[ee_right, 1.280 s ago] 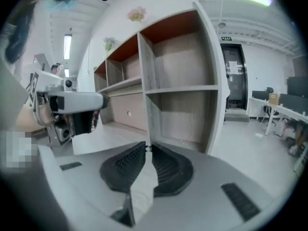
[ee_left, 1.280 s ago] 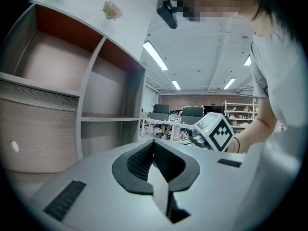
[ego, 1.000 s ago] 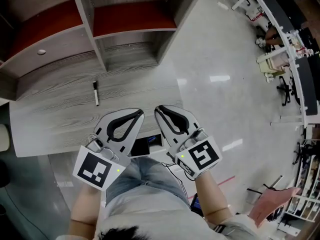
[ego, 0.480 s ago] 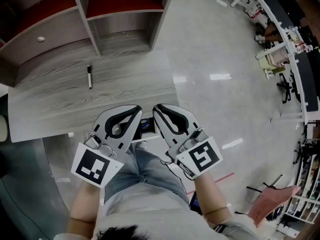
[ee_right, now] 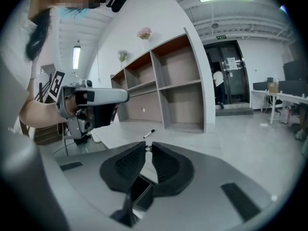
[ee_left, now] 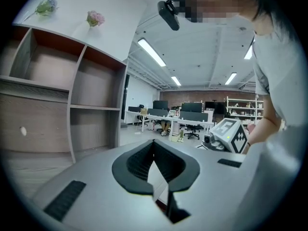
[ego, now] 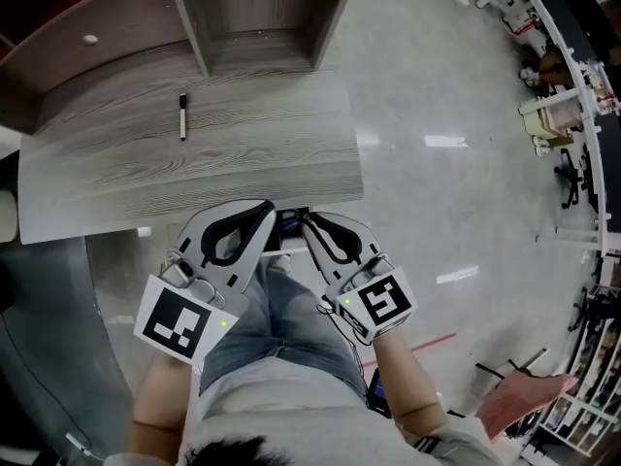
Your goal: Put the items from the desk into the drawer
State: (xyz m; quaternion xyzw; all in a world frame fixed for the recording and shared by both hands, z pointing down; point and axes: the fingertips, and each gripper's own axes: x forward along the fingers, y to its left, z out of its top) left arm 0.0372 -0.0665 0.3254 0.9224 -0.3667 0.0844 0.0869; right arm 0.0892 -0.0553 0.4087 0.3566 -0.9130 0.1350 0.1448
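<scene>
Head view: you're holding left gripper (ego: 265,208) and right gripper (ego: 309,219), jaws pressed together, off the near edge of the grey woodgrain desk (ego: 243,153); slim black marker (ego: 182,116) is lying toward its far side, glossy floor (ego: 437,85) alongside.

Bright, even indoor light throughout: ceiling strip lamps (ee_left: 151,52) burn out to white in both gripper views, and in the head view their reflections lie as pale glare patches on the glossy floor (ego: 446,142) at right. Shadows soft and weak, the floor only darkening under the near left edge of the desk (ego: 194,173). Both gripper views are fisheye with black vignetted corners, shelf unit (ee_left: 72,105) lines bowed, nearest foreground soft, far room sharper.
</scene>
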